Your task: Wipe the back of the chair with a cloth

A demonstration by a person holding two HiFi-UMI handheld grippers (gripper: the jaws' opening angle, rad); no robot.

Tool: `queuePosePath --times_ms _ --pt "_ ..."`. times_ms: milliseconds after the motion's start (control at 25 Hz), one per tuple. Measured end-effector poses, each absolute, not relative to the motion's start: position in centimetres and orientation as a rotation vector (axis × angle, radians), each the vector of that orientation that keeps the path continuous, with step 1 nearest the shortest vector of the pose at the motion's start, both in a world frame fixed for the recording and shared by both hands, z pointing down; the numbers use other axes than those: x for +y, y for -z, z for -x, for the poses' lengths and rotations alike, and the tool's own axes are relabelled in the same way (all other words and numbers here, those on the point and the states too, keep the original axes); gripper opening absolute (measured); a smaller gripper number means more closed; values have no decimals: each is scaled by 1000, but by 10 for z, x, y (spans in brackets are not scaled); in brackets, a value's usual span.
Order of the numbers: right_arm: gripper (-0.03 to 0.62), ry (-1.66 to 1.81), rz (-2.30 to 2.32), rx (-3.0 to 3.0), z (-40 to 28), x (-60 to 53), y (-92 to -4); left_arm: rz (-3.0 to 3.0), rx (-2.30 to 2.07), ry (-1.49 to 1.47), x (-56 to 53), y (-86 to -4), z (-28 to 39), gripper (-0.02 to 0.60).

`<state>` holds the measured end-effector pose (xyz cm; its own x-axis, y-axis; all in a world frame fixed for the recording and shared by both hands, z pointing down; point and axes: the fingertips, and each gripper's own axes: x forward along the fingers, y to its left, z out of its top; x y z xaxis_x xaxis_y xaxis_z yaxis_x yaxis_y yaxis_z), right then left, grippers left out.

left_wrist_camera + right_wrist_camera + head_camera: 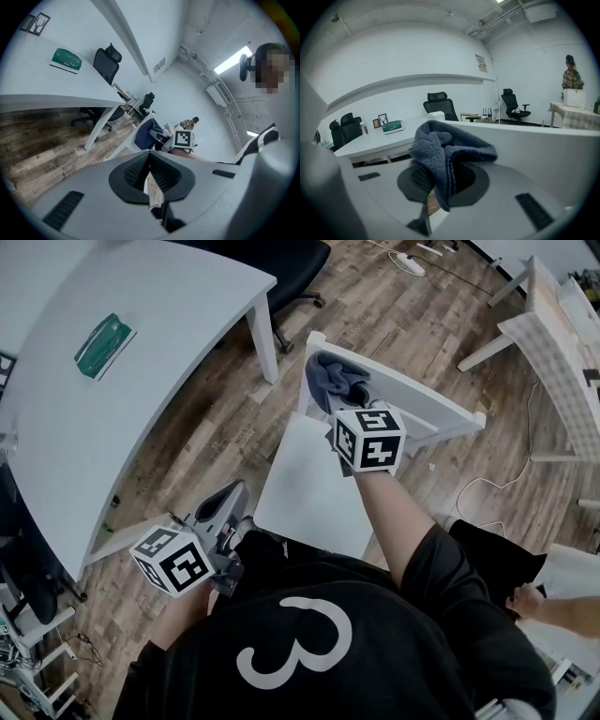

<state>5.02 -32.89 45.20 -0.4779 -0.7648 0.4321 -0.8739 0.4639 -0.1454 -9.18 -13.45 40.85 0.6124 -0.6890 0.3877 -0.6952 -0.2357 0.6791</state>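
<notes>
Your right gripper (361, 392) has its fingers clamped on the cloth (330, 371), which sits bunched on the left end of the top edge of the chair back (433, 405). Your left gripper (225, 505) hangs low by the near left corner of the seat (309, 486), fingers together, nothing between them. For a good wipe, flatten the cloth against the panel, press evenly, and sweep toward the right corner.

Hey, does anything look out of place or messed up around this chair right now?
Nothing stands out. The white chair stands upright, and the right gripper grips a bunched grey-blue cloth in its fingers at the top edge of the backrest.
</notes>
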Motion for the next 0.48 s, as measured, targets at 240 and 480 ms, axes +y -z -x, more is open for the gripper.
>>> queuePosePath --times_ms 240,480 --pt "52 -518 -1441 -2396 -69 -325 -451 -1987 -1058 -21 -136 -408 79 14" --pt "52 -527 -1503 -2362 -99 -321 -454 -2020 -1007 -54 -140 -408 60 14"
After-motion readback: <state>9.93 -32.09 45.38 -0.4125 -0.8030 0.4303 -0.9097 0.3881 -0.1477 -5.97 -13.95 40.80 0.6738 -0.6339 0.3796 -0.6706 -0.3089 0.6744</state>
